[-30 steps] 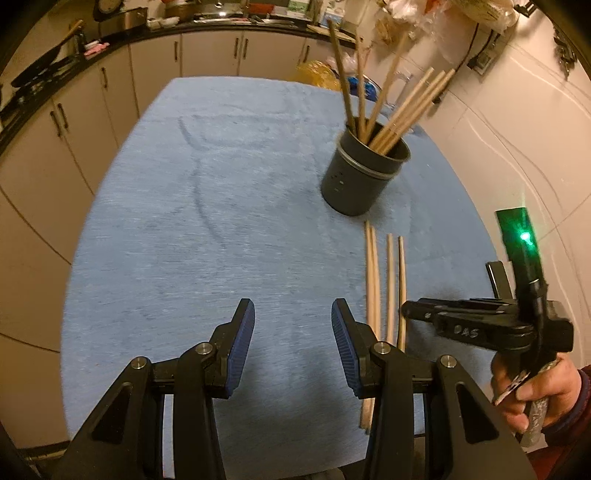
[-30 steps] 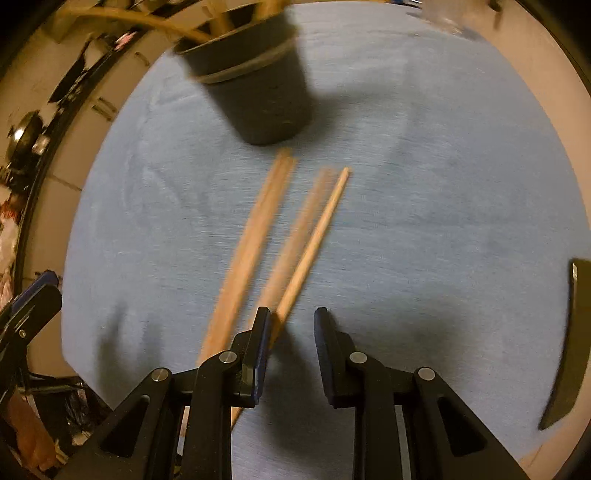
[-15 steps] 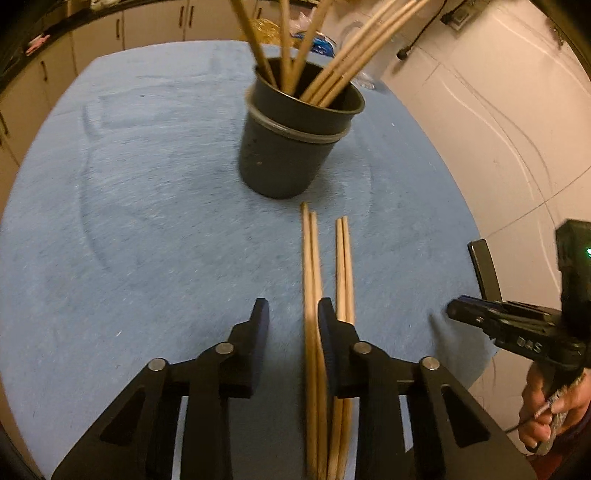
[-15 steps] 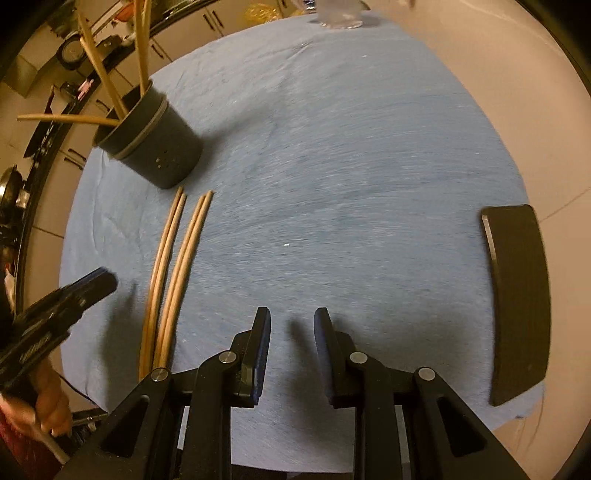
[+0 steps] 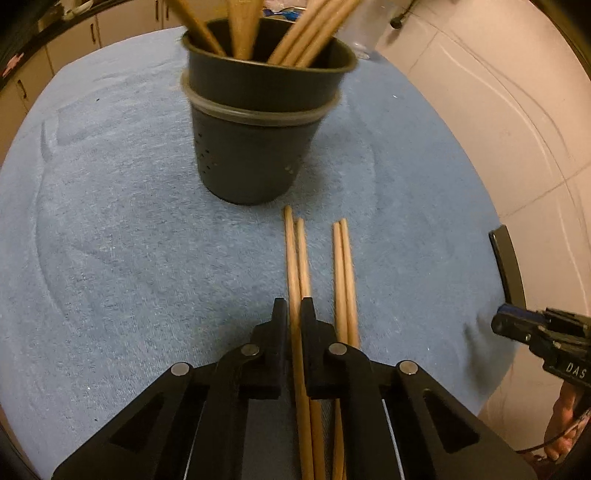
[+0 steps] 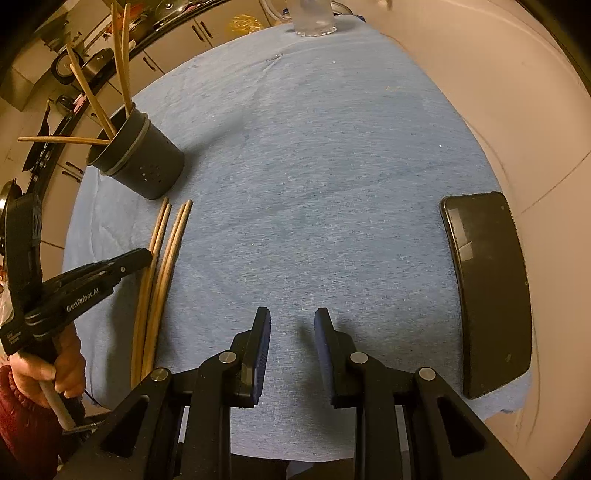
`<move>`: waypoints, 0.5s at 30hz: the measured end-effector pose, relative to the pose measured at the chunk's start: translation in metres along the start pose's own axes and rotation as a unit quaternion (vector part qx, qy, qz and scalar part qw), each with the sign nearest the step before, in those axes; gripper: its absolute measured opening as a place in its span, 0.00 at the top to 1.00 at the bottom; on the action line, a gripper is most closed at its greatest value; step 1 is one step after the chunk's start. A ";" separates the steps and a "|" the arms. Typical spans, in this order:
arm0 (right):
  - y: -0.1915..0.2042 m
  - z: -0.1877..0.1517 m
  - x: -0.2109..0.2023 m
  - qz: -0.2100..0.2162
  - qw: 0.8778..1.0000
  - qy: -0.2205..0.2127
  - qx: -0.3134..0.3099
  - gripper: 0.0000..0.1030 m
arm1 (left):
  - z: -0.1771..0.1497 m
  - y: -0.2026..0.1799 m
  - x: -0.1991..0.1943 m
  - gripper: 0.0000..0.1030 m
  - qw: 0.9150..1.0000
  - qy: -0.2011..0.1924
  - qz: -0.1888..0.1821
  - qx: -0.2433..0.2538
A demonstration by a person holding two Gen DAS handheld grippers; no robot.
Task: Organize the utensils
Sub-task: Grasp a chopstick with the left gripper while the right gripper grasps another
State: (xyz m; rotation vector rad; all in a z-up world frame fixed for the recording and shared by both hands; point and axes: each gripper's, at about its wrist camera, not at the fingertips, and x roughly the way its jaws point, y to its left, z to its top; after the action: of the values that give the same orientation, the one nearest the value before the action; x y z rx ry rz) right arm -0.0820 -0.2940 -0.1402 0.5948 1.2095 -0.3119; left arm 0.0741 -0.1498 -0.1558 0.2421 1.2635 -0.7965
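Note:
Four wooden chopsticks [image 5: 341, 273] lie side by side on the blue cloth [image 5: 129, 240], in front of a dark grey holder [image 5: 255, 147] that has several more chopsticks standing in it. My left gripper [image 5: 293, 314] points down at them and is shut on the leftmost chopstick [image 5: 290, 258]; its neighbour runs under the right finger. In the right wrist view the holder [image 6: 147, 170] and the chopsticks [image 6: 166, 258] sit at the left, with the left gripper [image 6: 140, 256] on them. My right gripper [image 6: 291, 325] hovers over bare cloth, open, nothing between its fingers.
A black phone [image 6: 487, 288] lies at the cloth's right edge, also seen in the left wrist view as the phone [image 5: 506, 266]. A clear glass [image 6: 314, 18] stands at the far end. Kitchen cabinets [image 5: 74, 40] run behind. The right gripper [image 5: 517, 325] shows at the right.
The left gripper came forward and down over the lying chopsticks and closed on the leftmost one. The right gripper drew away to the right of them, still open.

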 end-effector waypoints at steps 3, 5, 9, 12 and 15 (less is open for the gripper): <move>0.003 0.003 0.003 0.003 1.000 0.003 -0.001 0.75 | 0.000 0.006 0.001 0.93 1.000 0.002 0.001 -0.005; 0.008 0.005 0.006 0.005 1.000 0.005 -0.005 0.75 | -0.002 0.014 -0.003 0.93 1.000 0.001 0.000 -0.003; 0.020 0.011 0.011 0.013 1.000 0.009 -0.013 0.74 | -0.001 0.016 -0.004 0.93 1.000 0.003 0.003 -0.011; 0.034 0.017 0.016 0.021 0.999 0.014 -0.022 0.74 | 0.008 0.012 0.004 0.92 1.000 0.004 0.008 -0.017; 0.052 0.027 0.023 0.036 0.999 0.020 -0.027 0.74 | 0.002 0.018 0.003 0.93 0.999 0.000 0.023 -0.024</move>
State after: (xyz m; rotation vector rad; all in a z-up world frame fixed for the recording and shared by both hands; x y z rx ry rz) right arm -0.0256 -0.2659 -0.1425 0.5994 1.2289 -0.2066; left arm 0.0874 -0.1388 -0.1626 0.2315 1.2707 -0.7273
